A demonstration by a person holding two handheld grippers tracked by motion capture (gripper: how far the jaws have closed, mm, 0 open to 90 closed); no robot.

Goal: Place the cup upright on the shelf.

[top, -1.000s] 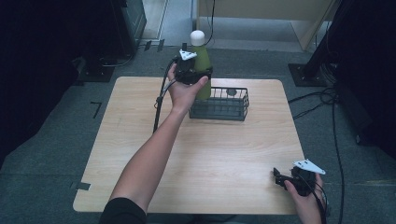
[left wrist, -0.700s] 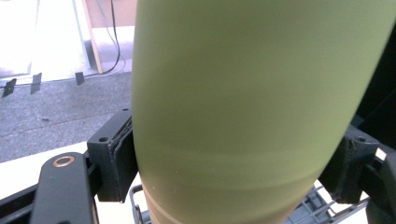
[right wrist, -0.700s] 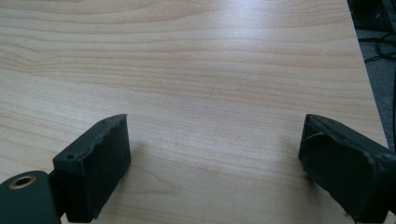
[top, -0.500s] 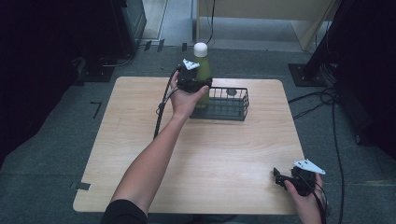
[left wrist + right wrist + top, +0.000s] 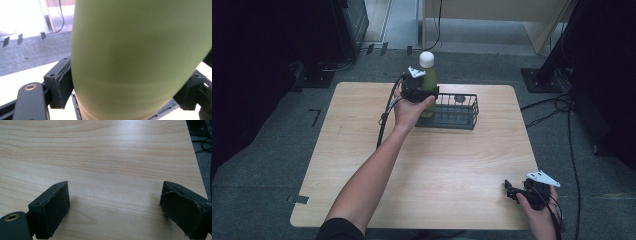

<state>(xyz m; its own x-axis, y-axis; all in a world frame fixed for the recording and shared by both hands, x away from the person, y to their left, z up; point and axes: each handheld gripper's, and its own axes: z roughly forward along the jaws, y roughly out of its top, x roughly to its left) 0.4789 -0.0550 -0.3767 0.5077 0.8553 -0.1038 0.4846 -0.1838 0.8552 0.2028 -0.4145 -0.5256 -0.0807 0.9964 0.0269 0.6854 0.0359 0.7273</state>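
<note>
A green bottle with a white cap stands upright in the left end of a black wire basket at the far side of the wooden table. My left gripper is around the bottle's middle. Its jaws have just been opening, and the bottle is still between them, close to both pads. Near the table's front right corner my right gripper rests low over bare wood. Its jaws stand wide apart with nothing between them.
A small round grey thing lies inside the basket to the right of the bottle. Cables trail on the floor right of the table. A black stand is beyond the far right corner.
The left hand lowered the bottle into the basket's left end, and it now stands lower than a second ago. The right gripper has not moved.
</note>
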